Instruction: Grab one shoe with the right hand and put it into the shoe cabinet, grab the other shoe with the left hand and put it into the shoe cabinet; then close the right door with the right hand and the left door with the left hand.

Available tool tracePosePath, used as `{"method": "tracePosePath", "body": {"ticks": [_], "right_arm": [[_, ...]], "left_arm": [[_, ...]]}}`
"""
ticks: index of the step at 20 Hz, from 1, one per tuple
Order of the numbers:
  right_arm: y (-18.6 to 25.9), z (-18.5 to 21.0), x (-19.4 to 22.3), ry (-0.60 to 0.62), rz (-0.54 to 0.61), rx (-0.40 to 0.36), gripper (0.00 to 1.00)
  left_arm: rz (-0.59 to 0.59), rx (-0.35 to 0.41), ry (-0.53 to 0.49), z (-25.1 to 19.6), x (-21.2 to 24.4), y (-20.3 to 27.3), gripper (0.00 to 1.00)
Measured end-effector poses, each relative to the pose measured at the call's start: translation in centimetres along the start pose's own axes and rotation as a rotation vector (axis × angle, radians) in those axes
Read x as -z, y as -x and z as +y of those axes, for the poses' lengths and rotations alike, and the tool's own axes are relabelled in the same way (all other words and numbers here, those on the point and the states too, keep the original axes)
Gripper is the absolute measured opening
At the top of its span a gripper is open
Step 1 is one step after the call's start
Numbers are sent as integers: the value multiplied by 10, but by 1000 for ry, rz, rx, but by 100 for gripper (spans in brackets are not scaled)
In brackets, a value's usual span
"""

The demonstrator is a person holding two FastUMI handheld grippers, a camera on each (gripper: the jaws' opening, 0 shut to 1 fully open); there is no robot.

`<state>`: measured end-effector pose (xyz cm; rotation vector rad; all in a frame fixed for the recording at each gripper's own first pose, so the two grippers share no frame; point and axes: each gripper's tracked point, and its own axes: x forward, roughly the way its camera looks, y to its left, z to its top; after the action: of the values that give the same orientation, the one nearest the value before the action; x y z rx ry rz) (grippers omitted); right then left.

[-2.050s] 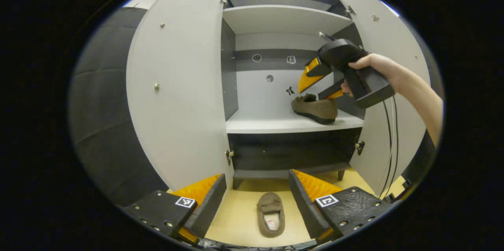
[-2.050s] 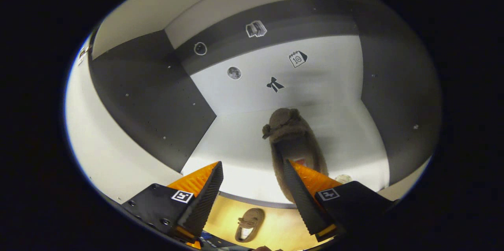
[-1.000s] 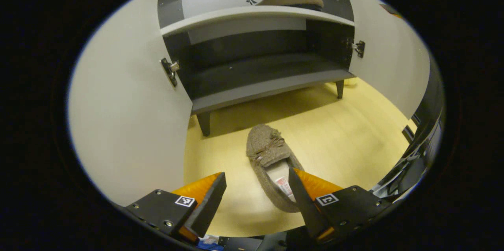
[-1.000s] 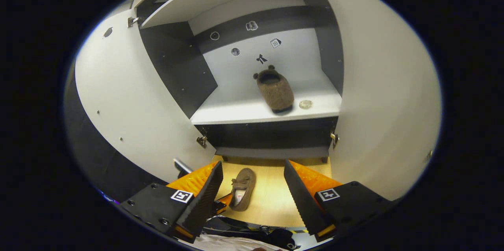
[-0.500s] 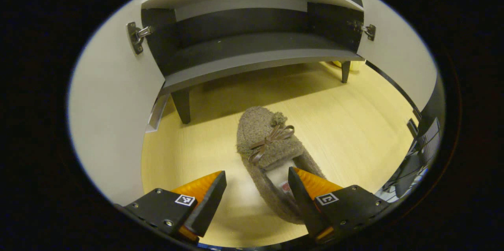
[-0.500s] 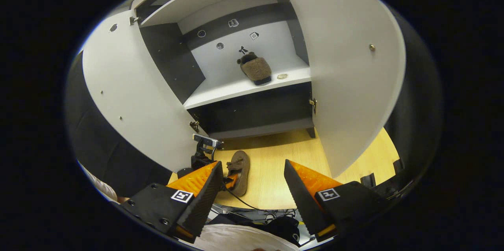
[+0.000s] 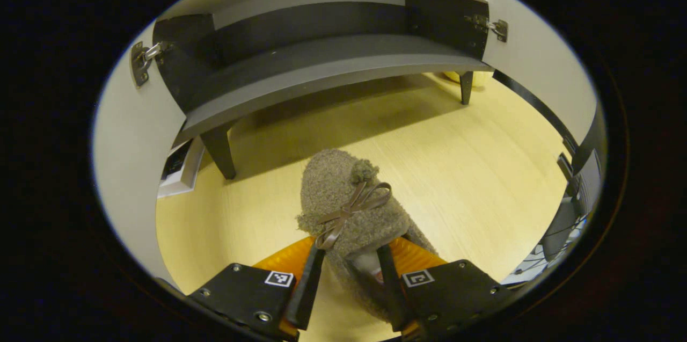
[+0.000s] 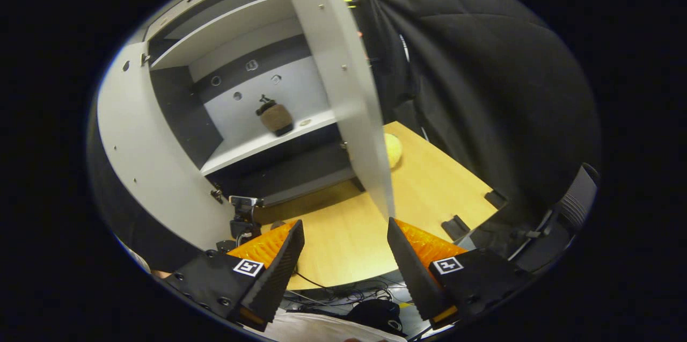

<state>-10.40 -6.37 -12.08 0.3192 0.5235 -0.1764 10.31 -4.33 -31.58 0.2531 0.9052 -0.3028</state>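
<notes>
Left gripper now clamped on floor slipper, earlier spread, right gripper fingers apart, second slipper on cabinet shelf, two slippers total

I'm in a recording booth dressed up as a bit of home, not a real hallway: black quilted cloth hangs as the wall beside me, cables trail off the edge of the pale wood platform, and a lone shoe cabinet stands on it, doors open (small marker stickers on its back panel).
</notes>
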Motion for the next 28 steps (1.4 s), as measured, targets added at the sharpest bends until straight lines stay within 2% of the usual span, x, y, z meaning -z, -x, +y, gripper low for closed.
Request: {"method": "tracePosePath", "body": {"ticks": [3,4,5,6,11,18,23,28], "right_arm": [[3,-34,-11,-86,-44,101,99],[7,-43,-18,-106,-73,127,99],[11,-52,-25,-121,-103,152,99],[15,-60,-32,-131,-126,173,99],[41,-95,-52,-136,-205,273,99],[59,-112,-60,-145,-246,337,99],[52,-122,-74,-140,-259,332,99],[26,-135,-113,-131,-289,297,98]], "left_arm": [[19,-30,3,9,-1,-4,22],[12,-34,-8,10,-3,-2,23],[11,-83,-11,20,-2,-1,27],[23,-72,4,18,-2,-3,2],[21,-43,16,22,5,-8,2],[-18,-30,15,23,-8,2,2],[-93,0,31,25,-30,22,2],[-141,-11,24,27,-54,42,2]]}}
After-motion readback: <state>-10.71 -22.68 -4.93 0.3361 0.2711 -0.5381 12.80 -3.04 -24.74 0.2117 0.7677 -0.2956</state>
